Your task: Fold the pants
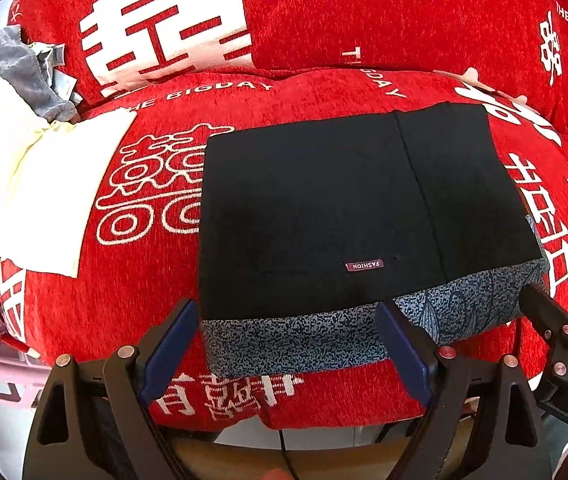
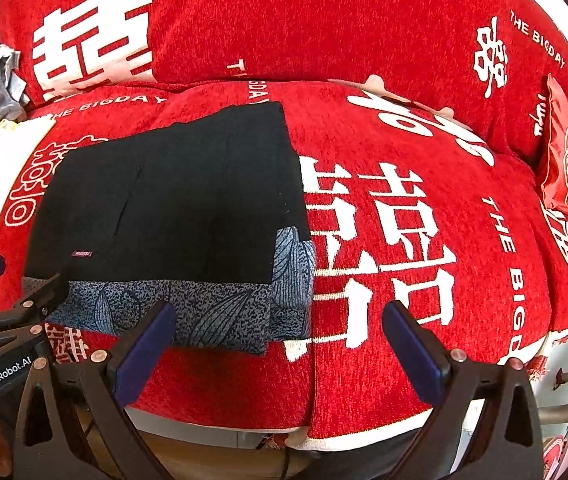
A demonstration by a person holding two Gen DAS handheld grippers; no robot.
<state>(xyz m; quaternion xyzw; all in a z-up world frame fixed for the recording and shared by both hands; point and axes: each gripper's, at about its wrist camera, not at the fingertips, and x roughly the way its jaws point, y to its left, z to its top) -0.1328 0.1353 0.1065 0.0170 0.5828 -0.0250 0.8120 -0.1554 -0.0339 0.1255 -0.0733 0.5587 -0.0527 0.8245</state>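
The black pants point(image 1: 324, 208) lie folded into a flat rectangle on the red sofa seat, with a small "FASHION" label point(image 1: 364, 265) near the front. A blue-grey patterned garment point(image 1: 316, 340) lies under them and sticks out at the front edge. My left gripper point(image 1: 284, 344) is open and empty, just in front of that patterned edge. My right gripper point(image 2: 280, 340) is open and empty, at the front right corner of the stack point(image 2: 172, 200). Each gripper shows at the edge of the other's view.
The sofa cover point(image 1: 324, 20) is red with white characters. A cream cloth point(image 1: 24, 184) and a grey towel point(image 1: 16, 64) lie at the left. A red packet point(image 2: 564, 164) leans at the right backrest. The seat's front edge point(image 2: 244, 400) is right below the grippers.
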